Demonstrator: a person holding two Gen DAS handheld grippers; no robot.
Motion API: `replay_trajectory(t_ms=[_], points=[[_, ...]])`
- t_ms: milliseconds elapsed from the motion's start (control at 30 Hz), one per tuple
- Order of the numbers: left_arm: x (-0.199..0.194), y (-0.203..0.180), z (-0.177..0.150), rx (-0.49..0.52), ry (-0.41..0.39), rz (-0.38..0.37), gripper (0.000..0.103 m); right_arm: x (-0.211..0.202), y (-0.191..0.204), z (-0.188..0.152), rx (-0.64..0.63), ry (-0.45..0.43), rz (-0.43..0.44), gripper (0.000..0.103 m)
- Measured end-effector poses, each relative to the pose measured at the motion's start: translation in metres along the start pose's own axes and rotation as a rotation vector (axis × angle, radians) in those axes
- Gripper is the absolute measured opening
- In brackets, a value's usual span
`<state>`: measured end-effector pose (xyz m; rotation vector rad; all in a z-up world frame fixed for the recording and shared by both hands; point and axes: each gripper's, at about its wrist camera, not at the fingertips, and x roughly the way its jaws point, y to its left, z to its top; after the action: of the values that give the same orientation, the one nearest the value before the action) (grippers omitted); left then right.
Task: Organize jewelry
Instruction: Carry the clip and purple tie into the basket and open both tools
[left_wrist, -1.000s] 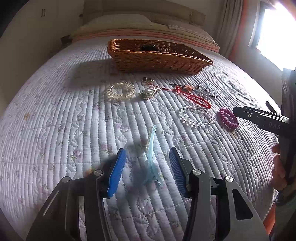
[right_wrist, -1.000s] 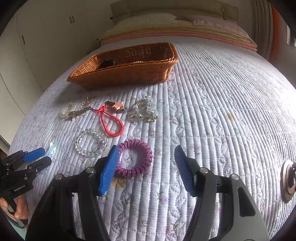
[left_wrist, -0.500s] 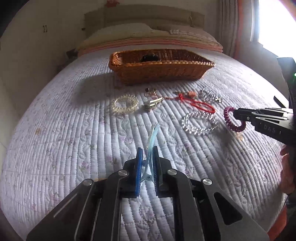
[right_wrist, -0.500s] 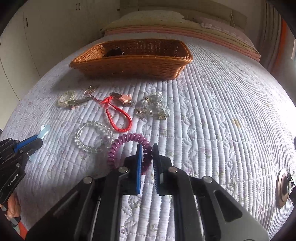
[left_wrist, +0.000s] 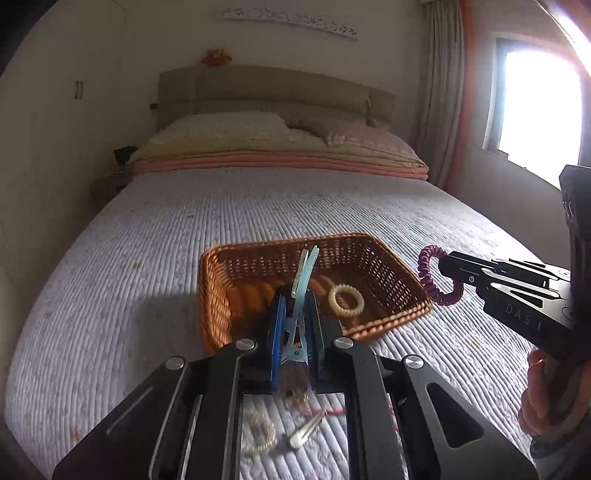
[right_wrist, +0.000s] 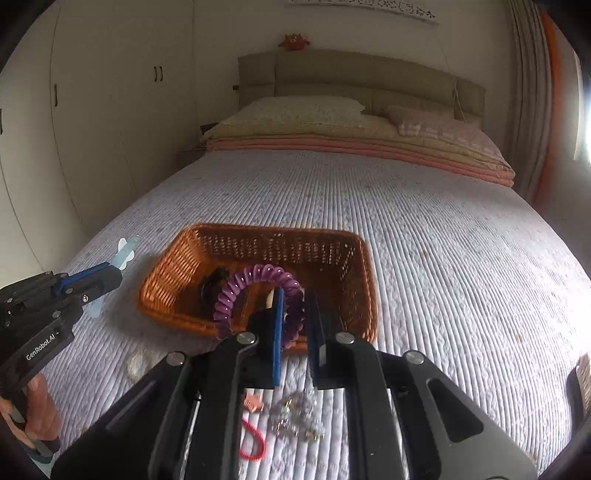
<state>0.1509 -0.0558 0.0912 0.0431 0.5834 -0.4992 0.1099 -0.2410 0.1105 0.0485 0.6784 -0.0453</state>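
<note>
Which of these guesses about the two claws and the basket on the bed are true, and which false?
1. The left claw grips a light blue hair clip. True.
2. The right claw is empty. False: it pinches a purple spiral hair tie.
3. The wicker basket holds a pale ring-shaped hair tie. True.
4. The basket stands on the floor. False: it sits on the quilted bedspread.
5. A red cord lies on the bedspread outside the basket. True.
</note>
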Motion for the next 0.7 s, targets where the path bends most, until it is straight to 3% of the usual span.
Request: replay_trajectory(t_ms=[133,300,533,700], points=[[0.052,0.013,0.016,-0.028,0.065,0.030,0.009,0.055,-0.005,0.026,0.021,0.054,-0.020,0.009],[0.105,0.029,0.015,-0.071,0.181,0.074,0.009,0.123,-0.010,0.032,0.069,0.180,-0.039,0.009],[0.132,0.024,-0.003,-0.026,0.260,0.064,0.009,0.173,-0.020,0.015,0.142,0.320,-0.035,0.009],[0.132,0.027,-0.008,-0.039,0.264,0.052,0.011,0.178,-0.022,0.009,0.158,0.326,-0.005,0.010]])
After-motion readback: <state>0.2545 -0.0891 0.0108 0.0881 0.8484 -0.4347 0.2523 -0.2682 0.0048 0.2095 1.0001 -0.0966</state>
